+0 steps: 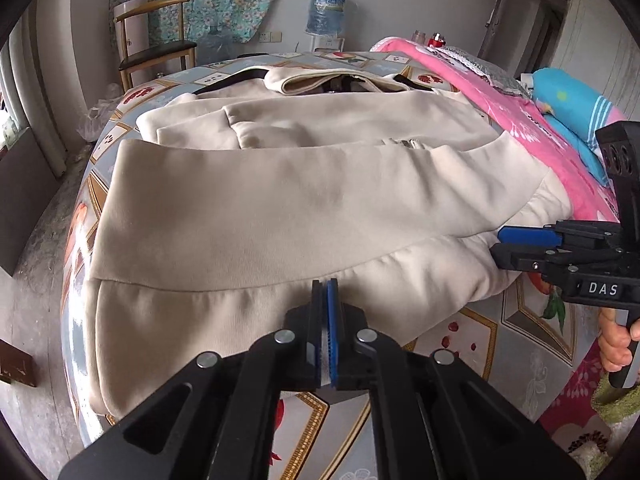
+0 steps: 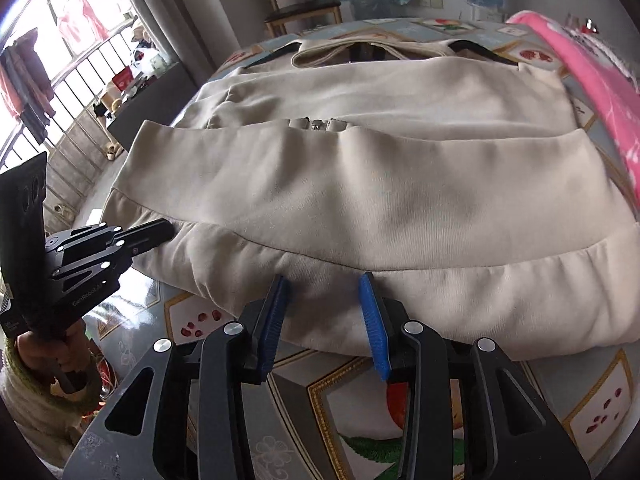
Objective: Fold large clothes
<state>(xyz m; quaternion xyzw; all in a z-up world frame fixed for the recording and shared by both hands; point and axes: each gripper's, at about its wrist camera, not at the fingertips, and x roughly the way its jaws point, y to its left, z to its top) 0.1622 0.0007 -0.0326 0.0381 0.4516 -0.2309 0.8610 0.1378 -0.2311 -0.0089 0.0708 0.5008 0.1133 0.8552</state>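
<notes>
**Cream jacket spread on a patterned table, with 2 handheld grippers at its near hem**

A large cream fabric jacket (image 1: pixel 304 200) is shown lying flat on a table covered by a glossy patterned oilcloth (image 1: pixel 472 344). Its collar lies at the far side and its ribbed hem band at the near side. The lower part appears already folded up over the body, and a metal zip end (image 2: pixel 318 124) is visible just beyond that folded edge. The garment's long axis at the near fold runs left to right across both views.

The left gripper (image 1: pixel 325 292) is seen from its own camera with its blue pads pressed together; a sliver of pale material shows between them lower down, but whether cloth is pinched cannot be told. Its tips sit at the near hem, roughly at the middle of the garment's width in that view.

The right gripper (image 2: pixel 326 292) is seen with its blue-padded fingers spread apart, the tips over the near hem with cloth below the gap but not clamped. In the left view it lies at the jacket's right near corner.

Each gripper is held by a hand (image 1: pixel 616 344) in a fuzzy sleeve.

The hem lies directly ahead of both claws, so the next fold is judged to depend on a grip along this near edge, carried towards the far collar.

A pink blanket (image 1: pixel 500 92) and a wooden chair (image 1: pixel 156 40) lie beyond.
</notes>
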